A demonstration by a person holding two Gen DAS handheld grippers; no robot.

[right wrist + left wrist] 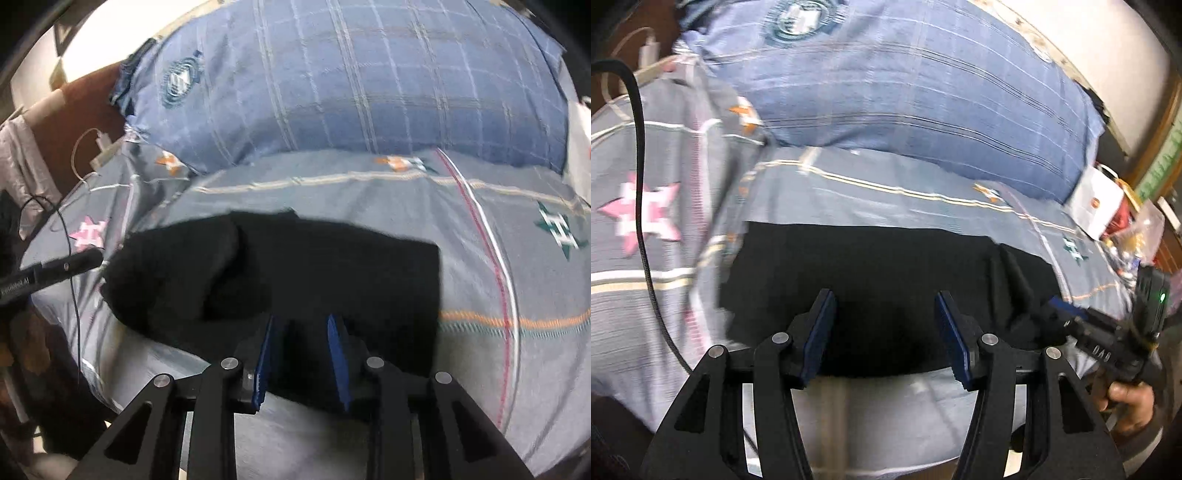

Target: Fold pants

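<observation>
The black pants (871, 280) lie folded in a compact block on the grey patterned bedsheet (886, 199). In the left wrist view my left gripper (886, 317) is open, its blue-padded fingers spread over the near edge of the pants, holding nothing. My right gripper (1067, 314) shows there at the pants' right end, where the cloth bunches up. In the right wrist view the pants (295, 269) fill the middle, with a rumpled lump at the left. My right gripper (301, 332) is open, its fingers standing at the pants' near edge with black cloth between them.
A large blue plaid pillow (923, 96) lies behind the pants. A white paper bag (1097, 203) and clutter sit at the bed's far right. A black cable (642, 206) crosses the sheet on the left. A white charger and cord (99, 147) lie by the brown headboard.
</observation>
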